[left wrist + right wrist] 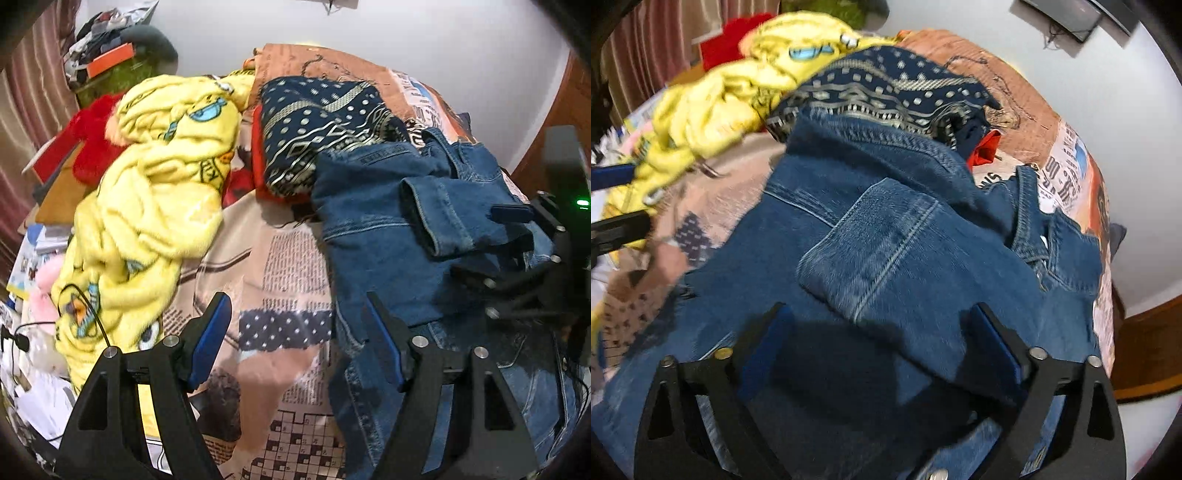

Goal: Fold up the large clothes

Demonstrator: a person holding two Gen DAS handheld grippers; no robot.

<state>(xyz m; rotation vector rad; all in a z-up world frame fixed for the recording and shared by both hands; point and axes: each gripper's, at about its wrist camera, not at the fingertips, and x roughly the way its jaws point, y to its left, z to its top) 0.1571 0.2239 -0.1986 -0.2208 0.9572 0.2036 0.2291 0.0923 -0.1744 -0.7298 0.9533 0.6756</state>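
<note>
We hold both grippers angled steeply down over a bed covered with a newspaper-print bedsheet [284, 258]. The left gripper [299, 332] has its blue-padded fingers [207, 343] apart, with nothing between them; its left finger hangs over bare sheet and its right finger over the edge of the denim jacket [373, 236]. The right gripper [882, 332] also has its fingers [997, 343] spread wide, pressing on nothing, poised above the middle of the denim; in the left wrist view it shows at the jacket's right edge [517, 236]. The jacket lies spread on the right part of the bed, rumpled rather than flat, with one sleeve [886, 251] folded across its body so the cuff points toward the left gripper's side, and its collar end lying toward the wall. Just beyond the jacket sits a folded navy patterned garment [317, 129] on top of something red. To its left a yellow cartoon-print fleece [162, 177] lies heaped along the bed's edge, touching no part of the jacket. The right wrist view is blurred.
</note>
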